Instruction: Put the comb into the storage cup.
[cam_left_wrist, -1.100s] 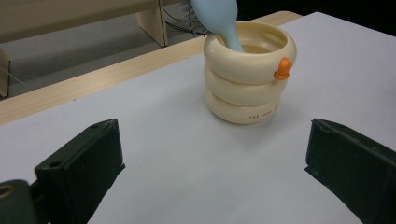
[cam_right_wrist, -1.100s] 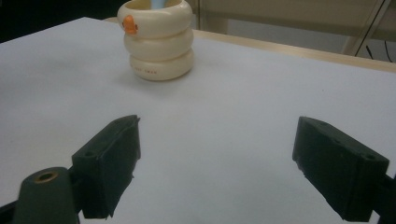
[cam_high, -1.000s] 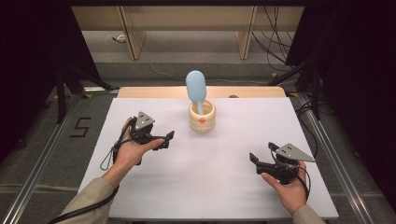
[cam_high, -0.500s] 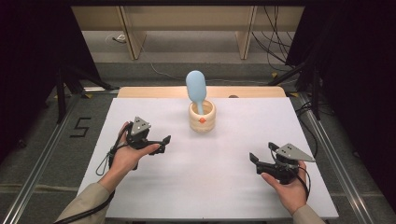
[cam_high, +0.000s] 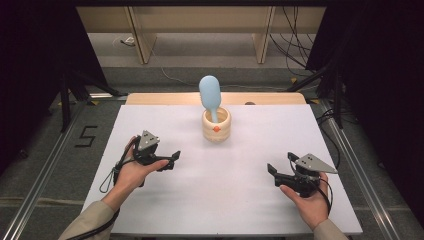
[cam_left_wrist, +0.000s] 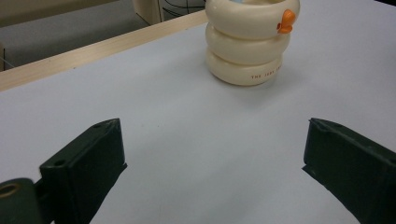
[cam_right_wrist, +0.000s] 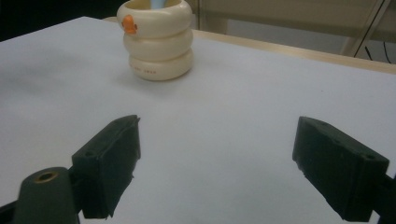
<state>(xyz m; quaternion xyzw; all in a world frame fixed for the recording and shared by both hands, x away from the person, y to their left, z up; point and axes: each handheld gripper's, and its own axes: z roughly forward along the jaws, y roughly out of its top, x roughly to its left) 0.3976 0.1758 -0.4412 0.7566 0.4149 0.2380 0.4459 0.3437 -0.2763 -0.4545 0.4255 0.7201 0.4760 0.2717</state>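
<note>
A cream ringed cup (cam_high: 216, 126) with an orange duck bill stands upright at the back middle of the white table (cam_high: 240, 190). A light blue spatula (cam_high: 210, 95) sticks up out of it. My left gripper (cam_high: 173, 156) rests low at the front left, open and empty, its jaws pointing right toward the cup (cam_left_wrist: 247, 42). At the front right my right gripper (cam_high: 271, 170) is open too, with nothing between its jaws, and faces the cup (cam_right_wrist: 157, 38) from a distance.
A wooden strip (cam_high: 165, 98) runs along the table's far edge. Beyond it stand wooden furniture legs (cam_high: 142, 35) and loose cables (cam_high: 295, 45) on the floor. A black number 5 (cam_high: 86, 136) is marked on the floor at the left.
My left gripper has drawn back toward the front left, away from the cup. The right gripper has stayed where it was.
</note>
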